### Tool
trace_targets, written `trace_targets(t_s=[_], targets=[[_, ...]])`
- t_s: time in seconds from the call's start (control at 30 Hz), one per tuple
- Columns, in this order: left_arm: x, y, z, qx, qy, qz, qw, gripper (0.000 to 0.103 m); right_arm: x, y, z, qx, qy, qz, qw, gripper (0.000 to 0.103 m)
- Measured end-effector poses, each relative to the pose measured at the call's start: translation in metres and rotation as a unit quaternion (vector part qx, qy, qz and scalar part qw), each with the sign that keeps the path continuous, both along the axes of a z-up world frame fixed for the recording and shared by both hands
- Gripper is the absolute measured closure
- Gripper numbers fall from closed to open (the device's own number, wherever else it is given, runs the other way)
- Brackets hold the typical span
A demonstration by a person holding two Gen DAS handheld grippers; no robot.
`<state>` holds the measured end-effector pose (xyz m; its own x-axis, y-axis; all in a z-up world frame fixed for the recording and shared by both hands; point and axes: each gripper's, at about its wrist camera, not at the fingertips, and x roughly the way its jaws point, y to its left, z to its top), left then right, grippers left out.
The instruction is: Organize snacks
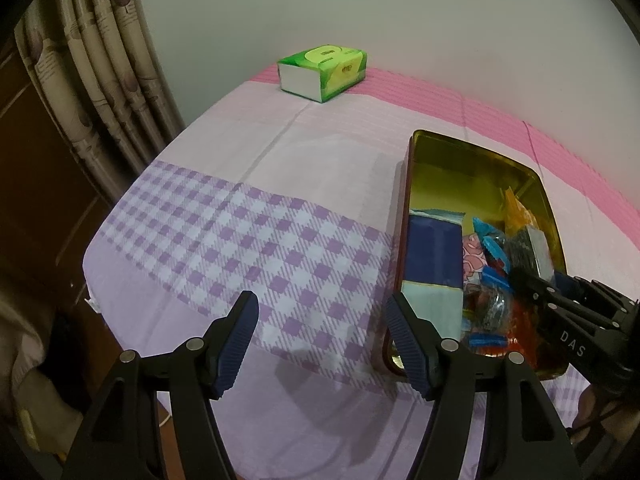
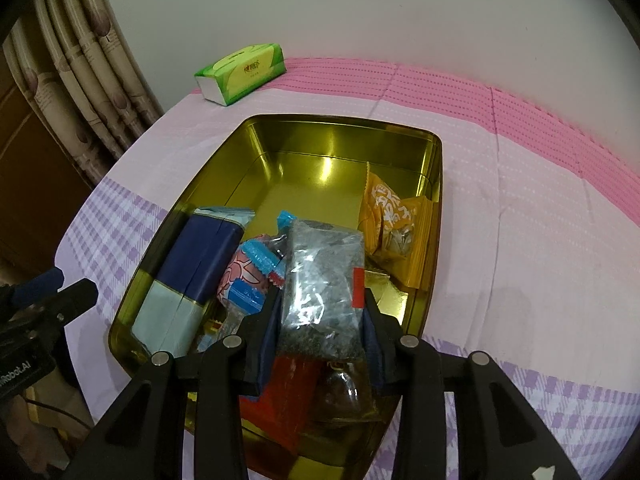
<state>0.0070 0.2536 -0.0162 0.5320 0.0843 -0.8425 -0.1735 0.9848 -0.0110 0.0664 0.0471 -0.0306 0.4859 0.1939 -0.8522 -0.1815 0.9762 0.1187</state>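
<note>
Pinching clear snack packet [image 2: 320, 288] over gold tin [image 2: 340, 136]: right tongs [image 2: 320, 308]; left tongs [image 1: 320, 316] spread, empty.

Gold tin [image 2: 256, 148]: polished metal, mirror-glossy inside. Clear packet [image 2: 322, 280]: crinkled shiny plastic film. Orange packet [image 2: 390, 208]: glossy foil-like wrap. Tablecloth [image 1: 256, 200]: matt woven cloth. Tissue pack [image 1: 324, 72]: smooth glossy plastic wrap. Curtain [image 1: 100, 60]: matt patterned fabric

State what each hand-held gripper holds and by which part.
The right hand-held gripper grips a clear packet of dark snack across its near end, over the gold tin. The left hand-held gripper holds nothing.
</note>
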Motion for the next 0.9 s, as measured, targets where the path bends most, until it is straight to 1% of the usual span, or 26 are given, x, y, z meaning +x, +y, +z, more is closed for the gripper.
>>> trace_targets(t_s=[0.1, 0.17, 0.33, 0.4, 0.5, 0.53, 0.7, 0.8, 0.9], targets=[[0.001, 0.0, -0.001, -0.002, 0.001, -0.003, 1.0, 0.036, -0.003, -0.002, 0.003, 0.003, -0.002, -0.002, 1.0, 0.066], [0.002, 0.0, -0.001, 0.0, 0.002, -0.003, 1.0, 0.036, -0.005, -0.001, 0.007, 0.0, -0.008, -0.001, 1.0, 0.064], [0.002, -0.002, -0.001, 0.0, 0.003, -0.008, 1.0, 0.035, -0.014, 0.001, 0.02, 0.002, -0.027, 0.0, 1.0, 0.049], [0.001, -0.004, -0.001, 0.004, 0.003, -0.013, 0.9999, 0.035, -0.02, 0.004, 0.026, -0.005, -0.04, 0.005, 0.999, 0.04], [0.0, -0.008, -0.001, 0.013, 0.002, -0.021, 0.9997, 0.034, -0.034, 0.009, 0.036, -0.022, -0.063, 0.013, 0.998, 0.032], [0.0, -0.009, -0.001, 0.017, 0.002, -0.024, 0.9996, 0.034, -0.038, 0.01, 0.039, -0.026, -0.069, 0.014, 0.997, 0.027], [-0.001, -0.015, 0.0, 0.026, 0.002, -0.031, 0.9992, 0.033, -0.056, 0.007, 0.046, -0.039, -0.088, 0.012, 0.995, 0.011], [-0.002, -0.018, 0.0, 0.033, 0.005, -0.034, 0.9988, 0.033, -0.065, 0.005, 0.046, -0.057, -0.096, 0.007, 0.994, 0.008], [-0.003, -0.02, 0.0, 0.036, 0.005, -0.037, 0.9987, 0.033, -0.068, 0.004, 0.043, -0.063, -0.094, 0.006, 0.994, 0.006]])
